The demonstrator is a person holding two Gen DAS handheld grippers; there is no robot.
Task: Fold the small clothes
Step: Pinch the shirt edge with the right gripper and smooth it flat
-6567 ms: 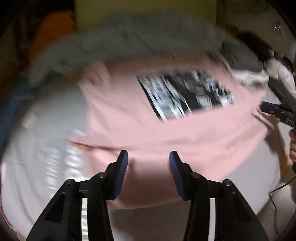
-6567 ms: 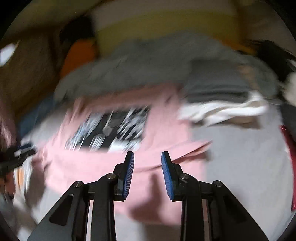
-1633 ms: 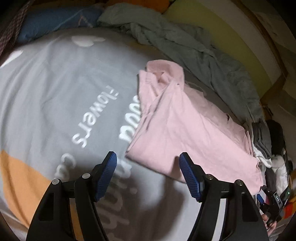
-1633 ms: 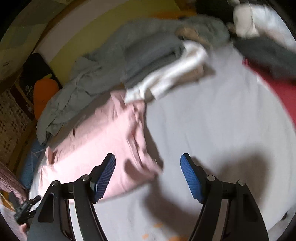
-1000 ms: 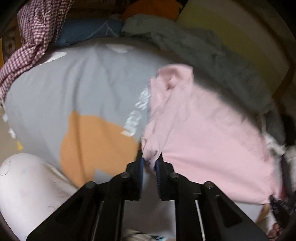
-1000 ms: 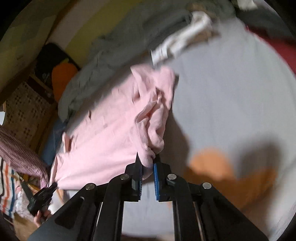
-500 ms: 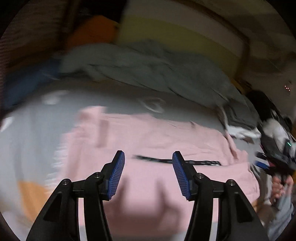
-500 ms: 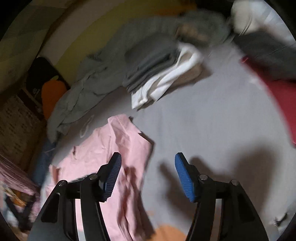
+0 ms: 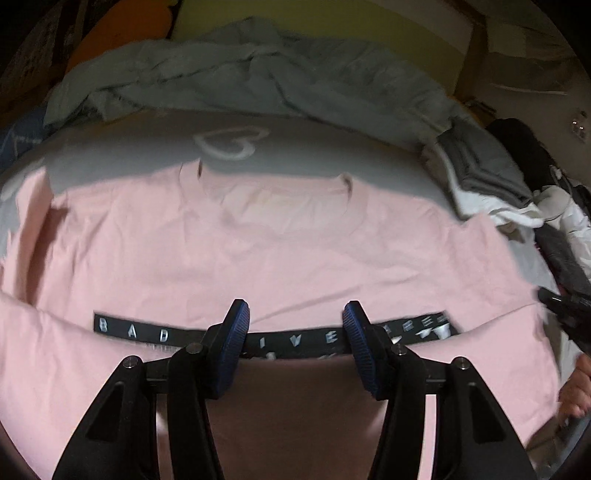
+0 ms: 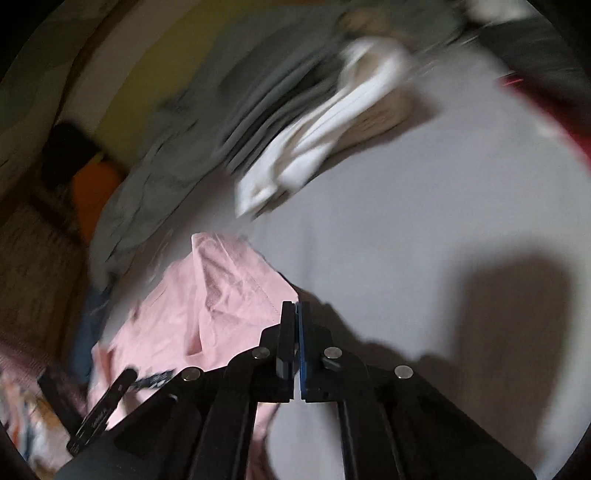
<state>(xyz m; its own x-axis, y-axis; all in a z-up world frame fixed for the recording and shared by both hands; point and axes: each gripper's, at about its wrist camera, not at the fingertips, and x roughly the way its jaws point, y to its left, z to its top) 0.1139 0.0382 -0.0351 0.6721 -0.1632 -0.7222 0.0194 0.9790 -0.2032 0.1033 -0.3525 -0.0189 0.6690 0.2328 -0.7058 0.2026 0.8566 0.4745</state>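
Pale grey bedsheet (image 9: 140,147), printed with a white double-heart outline (image 9: 231,142), beneath everything. Rumpled grey-green blanket (image 9: 258,74) heaped along the far edge against a yellow and white striped headboard cushion (image 9: 332,22). Pink cotton T-shirt (image 9: 277,240) spread flat across the sheet, neckline (image 9: 273,188) toward the blanket, lower part folded up over a black printed band (image 9: 295,332); legible white letters "BAD" at the band's left and "IVE" between the fingers, remainder blurred. Stack of folded grey and white garments (image 9: 480,173) just beside the shirt's right sleeve. Left gripper (image 9: 293,325) above the fold, blue-padded jaws parted, nothing between them. Right gripper (image 10: 295,321) at the shirt's right edge, jaws just clamped together; cloth between the pads not discernible through blur.
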